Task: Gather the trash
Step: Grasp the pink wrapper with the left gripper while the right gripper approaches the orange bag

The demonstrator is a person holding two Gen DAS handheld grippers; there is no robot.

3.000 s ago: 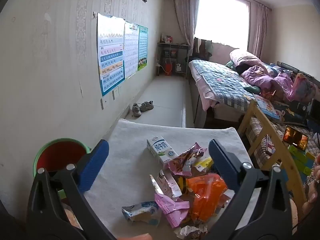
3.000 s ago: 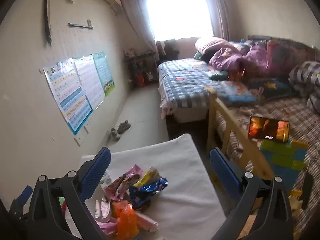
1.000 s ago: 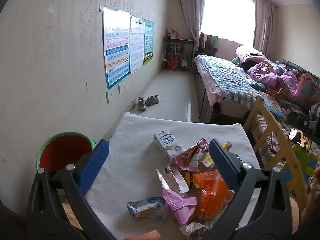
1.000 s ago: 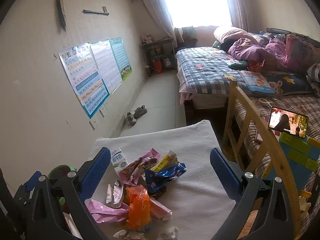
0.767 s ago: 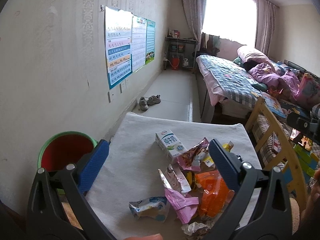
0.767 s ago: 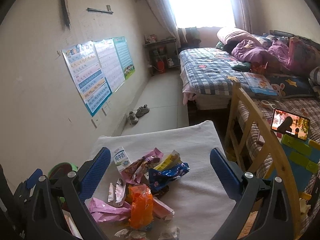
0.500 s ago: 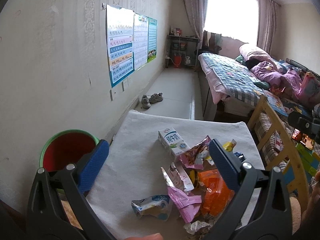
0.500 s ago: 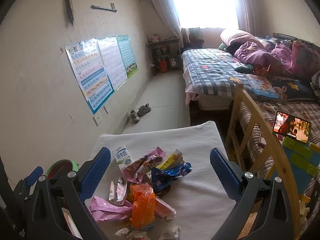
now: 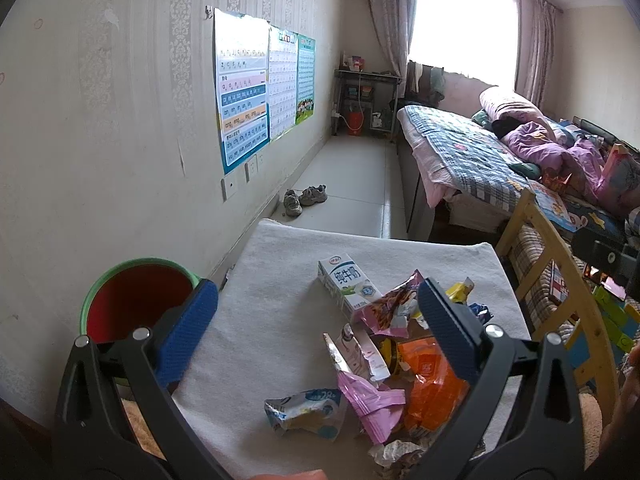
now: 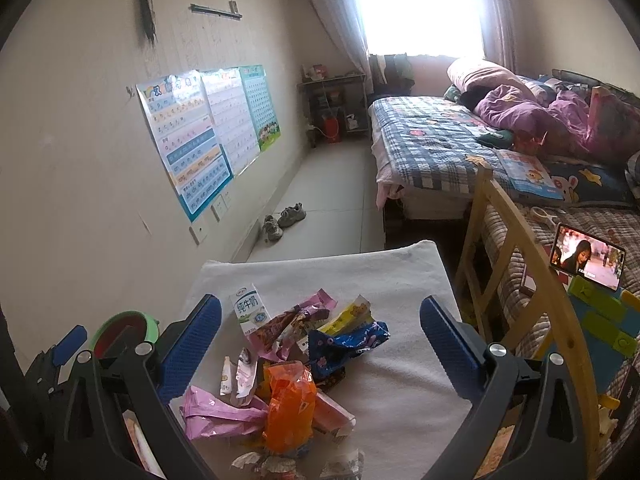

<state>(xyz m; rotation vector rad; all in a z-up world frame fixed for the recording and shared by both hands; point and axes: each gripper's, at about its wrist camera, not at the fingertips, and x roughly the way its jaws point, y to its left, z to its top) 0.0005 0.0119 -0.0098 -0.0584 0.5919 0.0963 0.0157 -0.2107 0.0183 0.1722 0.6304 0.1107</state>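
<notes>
A heap of trash lies on a white cloth-covered table [image 9: 280, 280] [image 10: 400, 276]: a white milk carton [image 9: 347, 283] [image 10: 250, 307], an orange wrapper [image 9: 432, 384] [image 10: 288, 404], pink wrappers [image 9: 374, 402] [image 10: 216, 412], a dark blue wrapper [image 10: 348, 342] and a crumpled light-blue packet [image 9: 306, 414]. A green-rimmed red bin [image 9: 132, 304] [image 10: 124, 330] stands left of the table. My left gripper [image 9: 318, 332] hovers open above the heap, holding nothing. My right gripper [image 10: 320, 336] is open too, above the same heap.
A wall with posters [image 9: 256, 84] runs along the left. Shoes [image 9: 304, 198] lie on the floor beyond the table. A wooden bed rail [image 10: 516, 240] and a phone [image 10: 586, 258] playing video sit to the right, with a quilted bed [image 10: 440, 144] behind.
Both views have tilted down and drawn slightly nearer to the table, so the trash heap sits more centrally. Both grippers stay open; no trash has moved.
</notes>
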